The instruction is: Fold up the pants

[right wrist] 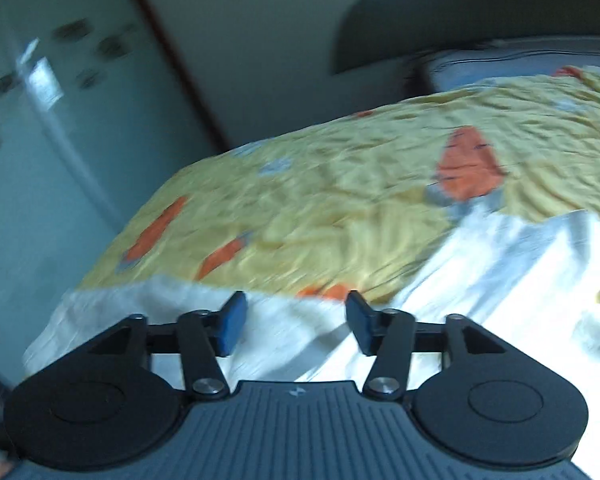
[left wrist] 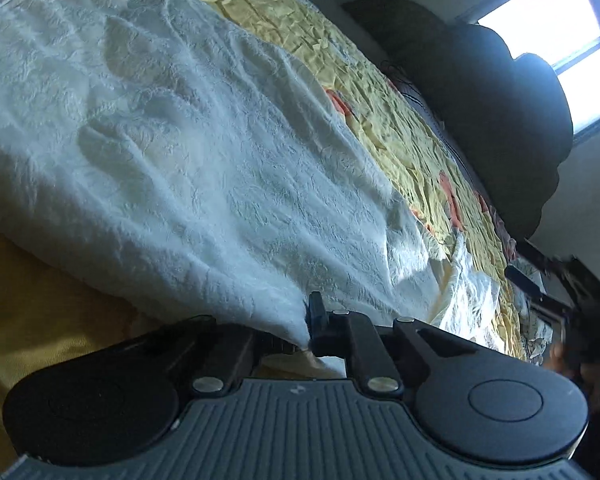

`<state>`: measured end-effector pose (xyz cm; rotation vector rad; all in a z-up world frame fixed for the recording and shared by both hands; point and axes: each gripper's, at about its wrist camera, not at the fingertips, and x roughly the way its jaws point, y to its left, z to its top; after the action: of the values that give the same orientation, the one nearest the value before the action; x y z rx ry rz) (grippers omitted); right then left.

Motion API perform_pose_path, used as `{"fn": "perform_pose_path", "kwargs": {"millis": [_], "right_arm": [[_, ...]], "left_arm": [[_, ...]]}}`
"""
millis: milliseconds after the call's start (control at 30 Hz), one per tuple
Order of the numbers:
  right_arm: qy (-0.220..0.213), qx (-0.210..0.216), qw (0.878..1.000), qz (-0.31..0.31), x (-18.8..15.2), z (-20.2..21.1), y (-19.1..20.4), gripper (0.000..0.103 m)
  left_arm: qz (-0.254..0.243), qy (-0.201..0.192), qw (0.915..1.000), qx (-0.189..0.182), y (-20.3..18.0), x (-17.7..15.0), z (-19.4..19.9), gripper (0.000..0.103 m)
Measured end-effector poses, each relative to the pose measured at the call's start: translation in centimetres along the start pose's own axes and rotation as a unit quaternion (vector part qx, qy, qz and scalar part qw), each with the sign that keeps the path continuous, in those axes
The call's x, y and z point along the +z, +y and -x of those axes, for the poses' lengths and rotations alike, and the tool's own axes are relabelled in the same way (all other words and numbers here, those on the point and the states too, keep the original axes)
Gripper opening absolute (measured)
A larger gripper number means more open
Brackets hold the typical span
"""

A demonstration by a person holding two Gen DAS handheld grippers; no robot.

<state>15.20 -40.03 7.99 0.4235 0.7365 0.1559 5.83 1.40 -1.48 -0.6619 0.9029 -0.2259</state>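
left tongs (left wrist: 306, 340) pinching a corner of the white pants (left wrist: 172, 152), right tongs (right wrist: 294, 322) spread and empty
pants lie across the yellow bedspread (right wrist: 340, 208) on the bed, one part at the near left, another at the right. to fold well, keep the left pinch firm, have the right tongs take the matching edge, then lift both evenly so the cloth stays flat and wrinkle-free

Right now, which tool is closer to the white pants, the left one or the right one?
Left. The left tool is shut on an edge of the white pants, pinching the fabric between its pads. The right tool is open just above the pants, with nothing gripped.
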Motion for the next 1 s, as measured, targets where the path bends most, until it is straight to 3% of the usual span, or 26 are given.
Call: {"fn": "perform_pose_path", "kwargs": {"millis": [67,167,300,367,600,667,733,867,1000], "right_arm": [[0.028,-0.059,0.997,-0.040,2.3,-3.1,-2.3,0.063],[0.079,-0.099,0.989,-0.074,3.9,-6.8,-4.2,0.063],[0.118,-0.143,0.982,-0.022,4.3,-9.9,-3.0,0.060],[0.141,-0.172,0.975,-0.007,4.2,-11.5,-3.0,0.044],[0.138,-0.202,0.969,0.039,3.8,-12.5,-2.0,0.036],[0.131,-0.195,0.972,0.019,4.0,-11.8,-2.9,0.019],[0.121,-0.164,0.979,-0.025,4.1,-10.7,-4.3,0.008],[0.043,-0.088,0.991,-0.090,3.7,-5.2,-6.4,0.006],[-0.046,-0.024,0.989,-0.141,1.5,3.1,-8.2,0.006]], "left_arm": [[-0.030,-0.021,0.9993,-0.006,0.0,-0.7,0.1,0.013],[-0.056,-0.046,0.9971,-0.023,0.4,-1.7,0.4,0.013],[-0.048,-0.060,0.9957,-0.052,1.5,-2.3,0.4,0.013],[-0.035,-0.056,0.9959,-0.062,1.9,-2.2,0.3,0.013],[-0.023,-0.052,0.9954,-0.077,2.4,-2.2,0.3,0.013],[-0.021,-0.053,0.9953,-0.078,2.5,-2.2,0.3,0.013],[-0.020,-0.053,0.9952,-0.081,2.6,-2.0,0.2,0.013],[-0.012,-0.052,0.9948,-0.087,3.0,-1.9,0.1,0.013],[-0.006,-0.050,0.9944,-0.093,3.2,-1.9,-0.1,0.013]]}}
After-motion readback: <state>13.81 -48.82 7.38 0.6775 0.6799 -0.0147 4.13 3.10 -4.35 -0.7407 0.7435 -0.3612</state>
